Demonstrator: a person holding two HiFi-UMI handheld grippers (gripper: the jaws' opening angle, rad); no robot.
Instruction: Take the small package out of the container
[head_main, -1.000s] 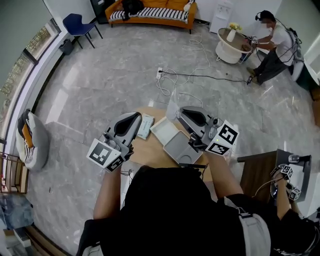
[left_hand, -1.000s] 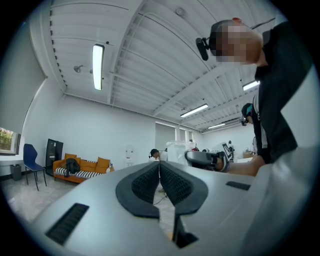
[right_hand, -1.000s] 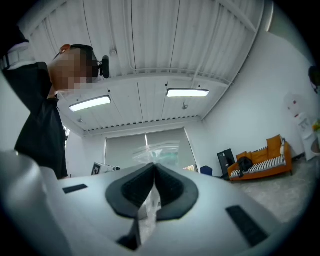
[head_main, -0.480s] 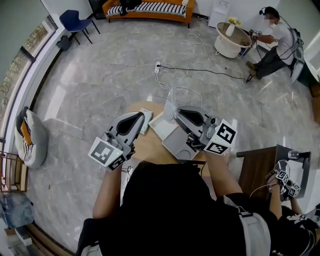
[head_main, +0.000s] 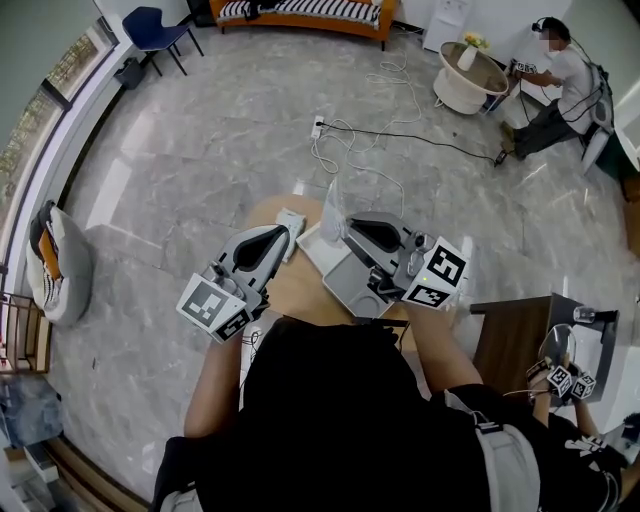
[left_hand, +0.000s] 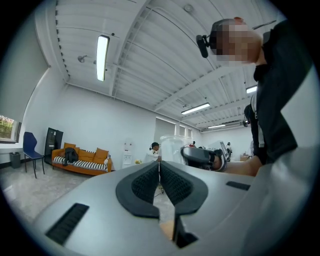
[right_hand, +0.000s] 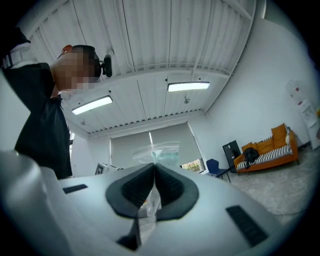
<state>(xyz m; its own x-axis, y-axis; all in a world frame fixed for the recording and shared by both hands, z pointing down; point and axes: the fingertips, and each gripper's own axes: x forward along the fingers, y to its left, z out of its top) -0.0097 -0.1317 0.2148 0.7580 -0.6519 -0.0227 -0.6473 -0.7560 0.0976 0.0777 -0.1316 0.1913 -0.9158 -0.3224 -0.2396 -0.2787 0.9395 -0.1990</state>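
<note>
Your right gripper (head_main: 348, 228) is clamped on the small clear plastic package (head_main: 331, 208), holding it upright in the air just above the open grey-white rectangular container (head_main: 352, 290) on the round wooden table (head_main: 296, 292). Your left gripper (head_main: 283, 236) hovers nearby over the table, its jaws pressed together on nothing.

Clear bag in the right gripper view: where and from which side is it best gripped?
Pinch the clear bag near one edge, jaws closing on both flat faces, coming from the right as the right gripper does: the film looks thin and limp, so a face-to-face pinch likely holds.
</note>
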